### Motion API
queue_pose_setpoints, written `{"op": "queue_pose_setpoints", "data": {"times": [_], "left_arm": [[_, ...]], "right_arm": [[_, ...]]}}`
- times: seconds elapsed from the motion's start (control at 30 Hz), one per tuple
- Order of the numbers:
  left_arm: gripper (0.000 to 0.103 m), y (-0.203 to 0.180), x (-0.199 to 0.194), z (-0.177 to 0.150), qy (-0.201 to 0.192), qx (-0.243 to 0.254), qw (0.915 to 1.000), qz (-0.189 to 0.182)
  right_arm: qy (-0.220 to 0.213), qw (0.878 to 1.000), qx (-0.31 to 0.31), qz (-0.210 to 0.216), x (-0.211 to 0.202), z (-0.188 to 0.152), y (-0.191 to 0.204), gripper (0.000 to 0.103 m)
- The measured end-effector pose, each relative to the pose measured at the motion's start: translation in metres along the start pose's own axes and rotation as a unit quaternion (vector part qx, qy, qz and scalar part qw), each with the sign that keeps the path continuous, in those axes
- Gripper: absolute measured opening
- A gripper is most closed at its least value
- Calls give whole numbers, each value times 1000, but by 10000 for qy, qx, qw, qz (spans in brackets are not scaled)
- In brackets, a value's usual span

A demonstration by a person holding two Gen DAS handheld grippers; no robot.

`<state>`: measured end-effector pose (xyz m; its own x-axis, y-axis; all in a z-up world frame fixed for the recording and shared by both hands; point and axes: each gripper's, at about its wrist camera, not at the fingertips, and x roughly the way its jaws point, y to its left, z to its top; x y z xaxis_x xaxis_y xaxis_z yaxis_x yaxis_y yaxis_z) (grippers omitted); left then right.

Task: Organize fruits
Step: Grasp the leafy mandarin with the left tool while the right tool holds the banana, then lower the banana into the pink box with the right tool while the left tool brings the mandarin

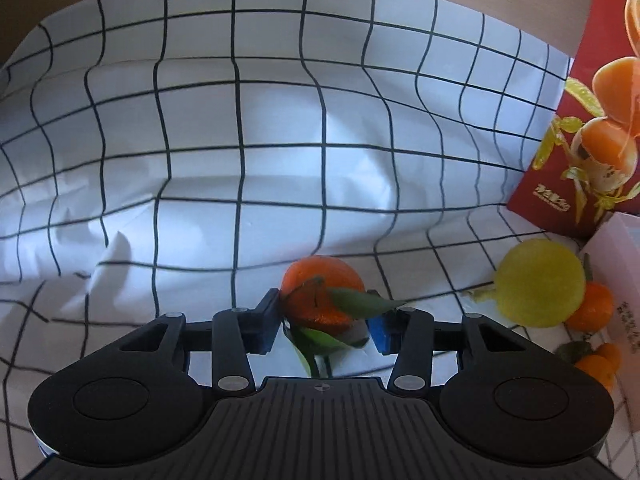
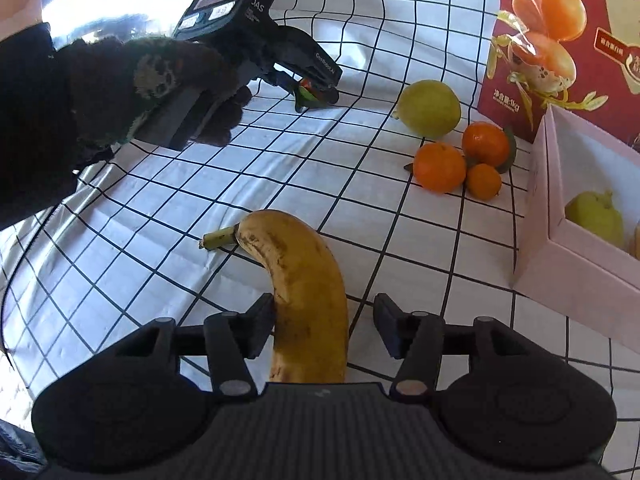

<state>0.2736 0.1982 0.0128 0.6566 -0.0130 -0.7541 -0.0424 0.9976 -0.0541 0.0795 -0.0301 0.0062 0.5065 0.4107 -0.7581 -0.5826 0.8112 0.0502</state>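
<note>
Bench (image 1: pixel 460 0): covered by checked cloth (image 1: pixel 200 160), rucked into ridges. Risk: round fruit rolls off a ridge if nudged, and a dragged fingertip snags a fold.

Carton (image 2: pixel 560 60): red, upright at the far edge, just behind the loose fruit. Risk: tips if an arm swings wide.

Box (image 2: pixel 560 248): pink, open-topped, right of the fruit, holds one lemon (image 2: pixel 596 218) already. Probable target for the rest. Risk: high wall catches a fruit carried in too low.

Right gripper (image 2: pixel 324 312): fingers about half spread, straddling the banana's lower half. Grips nothing: one pad (image 2: pixel 260 328) touches or nearly touches the peel, the other stands clear.

Left gripper (image 1: pixel 324 314): held in a gloved hand (image 2: pixel 160 80), tilted down to the cloth. Fingers partly spread around the leafy mandarin. Appears not yet clamped: one pad (image 1: pixel 270 320) against the skin, the other just beside it behind a leaf.

Banana (image 2: pixel 304 280): ripe, speckled, flat on the cloth, stem pointing away. Risks: an off-centre close shoves it sideways or swings it about the touching pad; a hard squeeze bruises soft flesh; a grip this far from the middle lets the long end droop.

Loose lemon (image 2: pixel 430 108): near the carton, untouched.

Mandarins (image 2: pixel 440 166): three, clustered and touching, between the loose lemon and the box. Risk: lifting one scatters the others.

Leafy mandarin (image 1: pixel 320 296): on the cloth, well apart from the cluster. Risks: the pad pinches leaf rather than skin, the fruit slips or spins out, or the stem tears.
</note>
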Motion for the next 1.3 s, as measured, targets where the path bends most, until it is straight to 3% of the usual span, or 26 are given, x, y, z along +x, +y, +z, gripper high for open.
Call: {"op": "queue_pose_setpoints", "data": {"times": [0.23, 0.43, 0.77, 0.83, 0.93, 1.1, 1.3], "left_arm": [[50, -9, -21, -1, -90, 238, 9996, -154], [50, -15, -74, -21, -245, 344, 9981, -450], [50, -19, -152, -141, 309, -213, 9932, -1104], [50, -26, -159, -158, 417, -231, 9909, -1260], [50, -37, -167, -177, 521, -135, 9886, -1406], [50, -53, -172, -182, 558, 72, 9848, -1641], [50, -81, -177, -154, 363, 353, 9732, -2242]], "right_arm": [[-69, 9997, -15, -223, 5, 2, 7, 57], [-111, 9992, 101, -360, 5, 0, 11, 57], [-142, 9983, 251, -506, 5, -1, 15, 57], [-152, 9982, 280, -515, 4, -2, 16, 55], [-153, 9985, 290, -444, 2, -1, 19, 42], [-119, 9972, 535, -501, -7, -1, 17, 37], [-667, 9882, 1021, -923, -78, 5, -14, 35]]}}
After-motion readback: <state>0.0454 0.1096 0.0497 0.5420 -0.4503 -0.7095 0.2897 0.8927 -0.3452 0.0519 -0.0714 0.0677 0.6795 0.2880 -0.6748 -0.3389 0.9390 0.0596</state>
